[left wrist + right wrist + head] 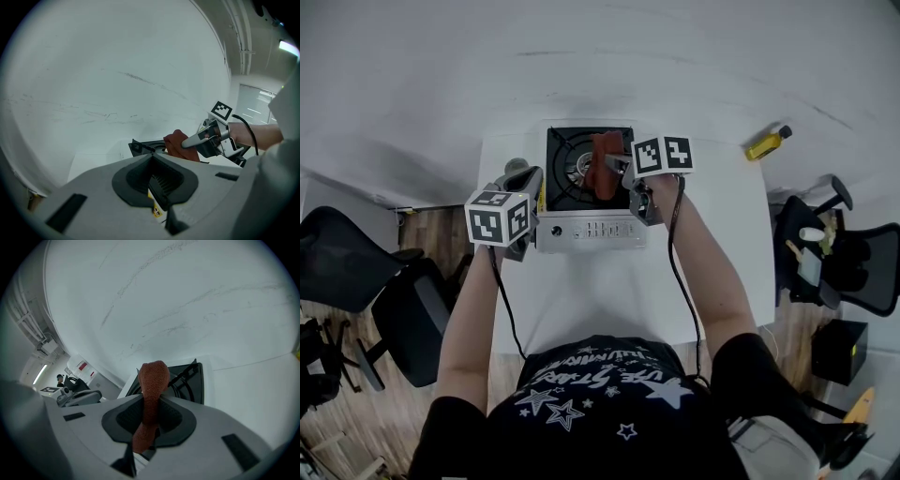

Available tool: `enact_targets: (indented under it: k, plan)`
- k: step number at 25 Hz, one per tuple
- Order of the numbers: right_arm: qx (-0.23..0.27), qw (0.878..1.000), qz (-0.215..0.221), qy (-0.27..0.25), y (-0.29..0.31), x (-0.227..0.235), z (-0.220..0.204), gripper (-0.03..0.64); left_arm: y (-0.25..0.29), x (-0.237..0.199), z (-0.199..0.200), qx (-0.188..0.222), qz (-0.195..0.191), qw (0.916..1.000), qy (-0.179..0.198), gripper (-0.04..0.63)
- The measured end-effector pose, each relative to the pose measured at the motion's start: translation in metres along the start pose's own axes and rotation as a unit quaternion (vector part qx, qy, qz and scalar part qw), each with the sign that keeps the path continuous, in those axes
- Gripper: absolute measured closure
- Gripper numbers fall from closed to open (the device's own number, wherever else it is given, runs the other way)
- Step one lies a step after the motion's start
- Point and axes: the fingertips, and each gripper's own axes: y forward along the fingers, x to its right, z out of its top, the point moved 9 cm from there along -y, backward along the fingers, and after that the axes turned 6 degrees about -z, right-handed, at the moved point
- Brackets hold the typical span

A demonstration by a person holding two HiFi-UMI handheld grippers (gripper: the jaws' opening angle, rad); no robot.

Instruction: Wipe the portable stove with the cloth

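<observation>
The portable stove [570,180] sits at the middle of the desk's [609,291] far edge, its silver control panel facing the person. The right gripper [617,169] has its jaws clamped on the rust-red cloth [605,161], which hangs over the right part of the black stove top beside the burner. The left gripper [531,184] sits at the stove's left side with its jaws drawn together. Whether they pinch the stove's edge I cannot tell. A yellow bottle [767,143] with a dark cap lies near the desk's far right corner, its contents not visible.

place: office-like room | signs: black swivel chairs [405,323] beside a white table [609,281]; wood floor [427,230]; ceiling strip light [288,46]
</observation>
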Motion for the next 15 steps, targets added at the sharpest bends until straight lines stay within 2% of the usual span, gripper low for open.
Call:
enact_targets:
  k: [15]
  plan:
    - [0.006,0.999,-0.02,0.039,-0.031,0.043,-0.017,0.554,0.006,0.019,0.003,-0.002,-0.008,0.9999,0.007,0.589]
